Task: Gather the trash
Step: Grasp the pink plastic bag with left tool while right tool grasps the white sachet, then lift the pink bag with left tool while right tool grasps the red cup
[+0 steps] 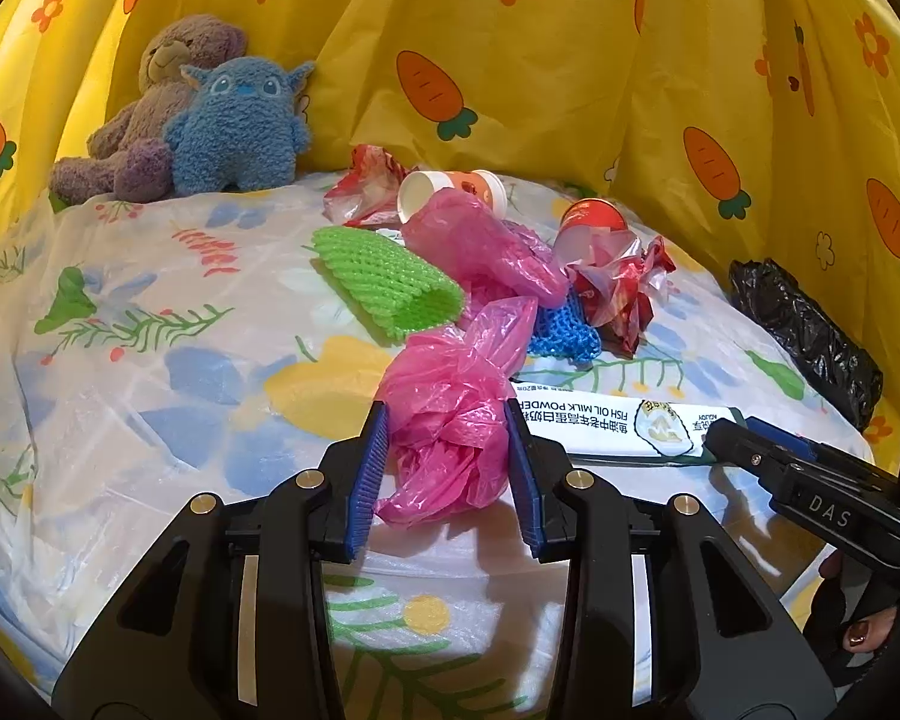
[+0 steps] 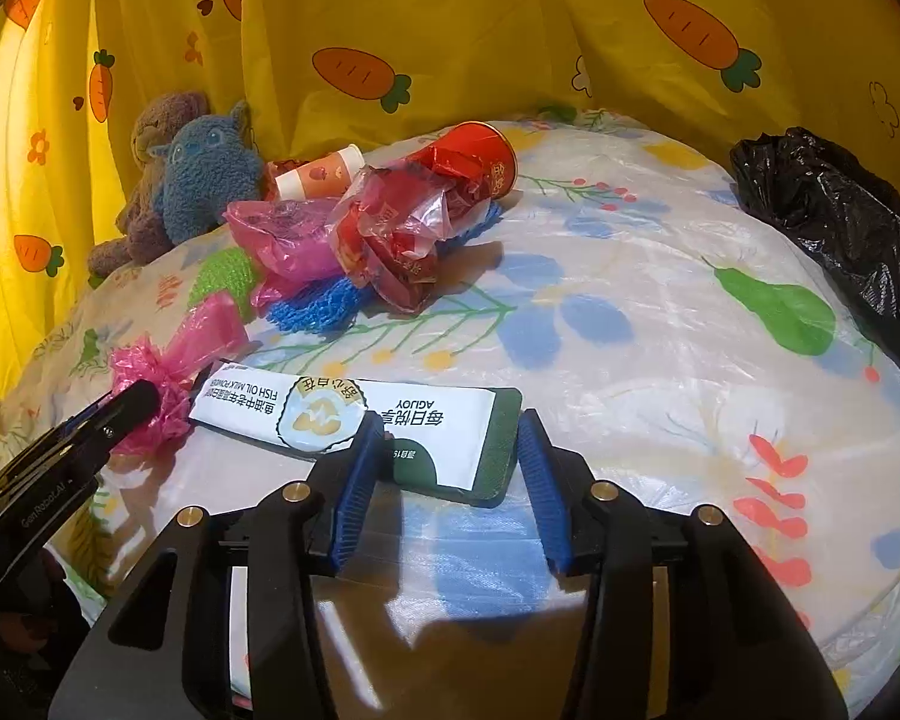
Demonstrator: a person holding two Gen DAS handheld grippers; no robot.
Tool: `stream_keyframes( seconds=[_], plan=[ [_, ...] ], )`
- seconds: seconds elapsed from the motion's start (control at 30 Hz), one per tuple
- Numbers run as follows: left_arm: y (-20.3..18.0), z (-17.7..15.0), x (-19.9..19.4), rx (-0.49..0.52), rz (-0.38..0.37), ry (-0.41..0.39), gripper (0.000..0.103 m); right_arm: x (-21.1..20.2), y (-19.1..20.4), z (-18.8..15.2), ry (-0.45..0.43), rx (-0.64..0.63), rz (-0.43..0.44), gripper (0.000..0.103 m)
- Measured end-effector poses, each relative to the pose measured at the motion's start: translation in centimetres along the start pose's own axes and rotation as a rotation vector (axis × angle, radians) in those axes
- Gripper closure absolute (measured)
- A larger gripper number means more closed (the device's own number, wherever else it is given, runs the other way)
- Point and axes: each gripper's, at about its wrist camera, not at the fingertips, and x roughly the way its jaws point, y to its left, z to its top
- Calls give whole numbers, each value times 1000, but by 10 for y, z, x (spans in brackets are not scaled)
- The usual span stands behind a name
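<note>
Straddling a crumpled pink plastic bag with the left claw, blue pads spread apart and close on either side of the bag, squeeze not evident. Lying on the floral plastic-covered worktop, bag trailing back toward the trash pile. Just to the right, a long white and green fish oil milk powder sachet, flat on the cover, its near green end between the parted pads of the right claw; left pad overlapping the sachet's edge, right pad just beside the green end, not clamped.

Heaped farther back, touching one another: a green foam fruit net, a second pink plastic bag, a blue mesh net under the bags, a crumpled red and clear wrapper, a red paper cup on its side, an orange and white paper cup on its side, and another red wrapper behind.

Propped at the far left against the yellow carrot-print curtain: a brown teddy bear with a blue fuzzy plush monster leaning in front of it. Sitting at the worktop's right edge, well apart from the pile, a black trash bag, crinkled
</note>
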Motion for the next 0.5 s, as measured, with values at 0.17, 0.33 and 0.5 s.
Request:
stream_keyframes(
  seconds=[0.17,0.33,0.5],
  plan=[
    [0,0,1,5,3,1,66,-4,-10,3,-7,59,37,65],
    [-1,0,1,10,7,1,66,-9,-18,6,-21,96,63,76],
    [-2,0,2,22,16,1,67,-10,-20,6,-26,105,87,77]
  ],
)
